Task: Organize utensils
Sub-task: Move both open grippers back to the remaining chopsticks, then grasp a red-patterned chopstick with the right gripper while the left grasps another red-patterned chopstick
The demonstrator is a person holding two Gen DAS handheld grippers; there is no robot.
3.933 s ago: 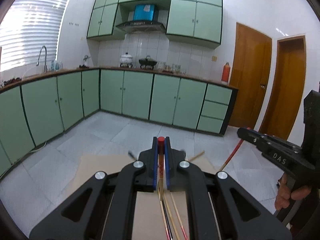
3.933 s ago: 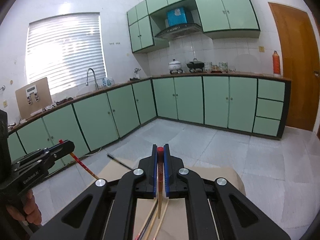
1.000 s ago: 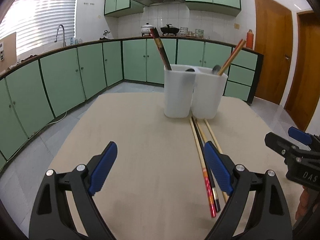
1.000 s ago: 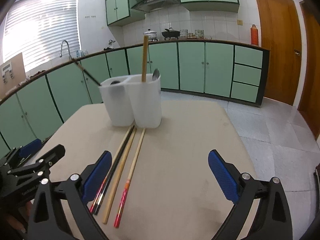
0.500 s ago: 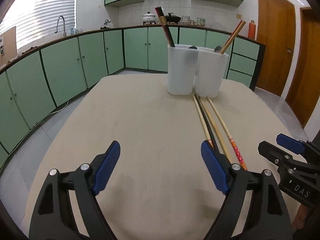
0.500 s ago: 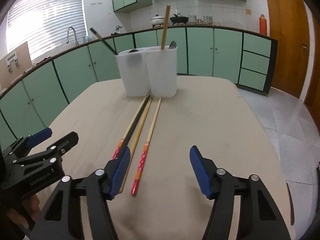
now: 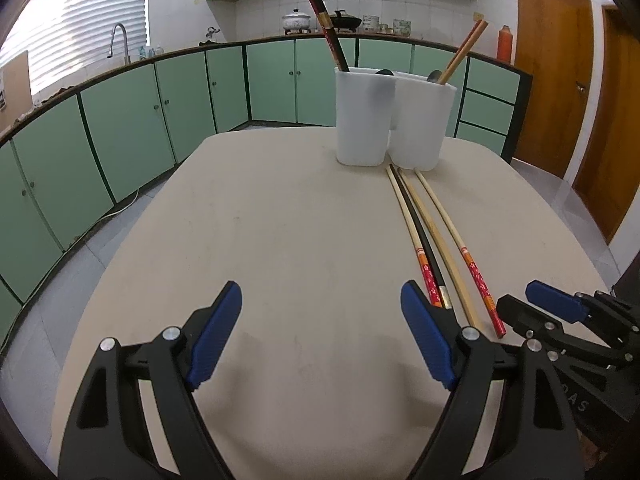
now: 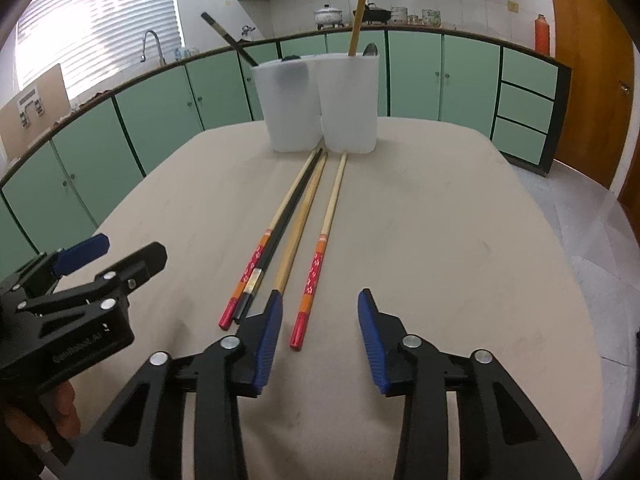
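Here, bare table [image 7: 280, 240] left of chopsticks [image 7: 430, 240], edges clear

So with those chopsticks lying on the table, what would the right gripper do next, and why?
Probably ease forward and finish closing on the red-ended chopstick. The right gripper is closing, its pads not yet touching it, the chopstick's red end lying just ahead between the fingers. The white holder already has some chopsticks; four lie on the table.

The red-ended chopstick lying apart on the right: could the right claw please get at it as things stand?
Probably yes: the red-ended bamboo chopstick lies apart from the other three, its red tip between the closing right claw fingers, nothing covering it on the beige table.
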